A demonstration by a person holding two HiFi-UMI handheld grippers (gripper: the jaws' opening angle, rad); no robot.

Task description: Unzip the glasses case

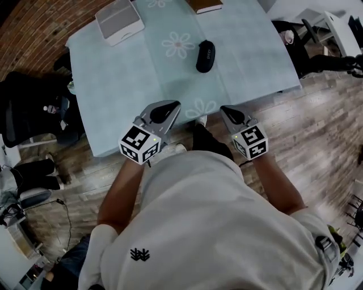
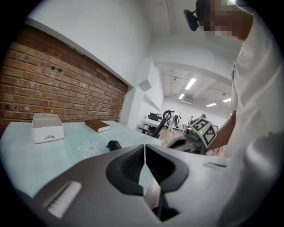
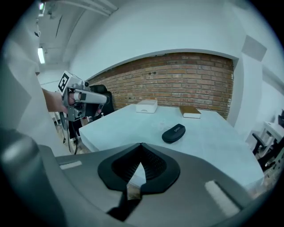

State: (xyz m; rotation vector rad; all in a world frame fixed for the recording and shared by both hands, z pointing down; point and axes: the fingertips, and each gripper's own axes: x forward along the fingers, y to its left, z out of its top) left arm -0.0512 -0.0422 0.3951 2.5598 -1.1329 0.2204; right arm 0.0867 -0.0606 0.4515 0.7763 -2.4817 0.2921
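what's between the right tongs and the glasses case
Nothing: only bare tablecloth lies between the right tongs and the glasses case, clearest in the head view.

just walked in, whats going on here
A person stands at the table with a claw in each hand. The left claw and right claw are both shut and empty, held at the table's near edge. The black glasses case lies farther in, apart from both, so the unzipping has not begun. A white box and a book sit at the far end.
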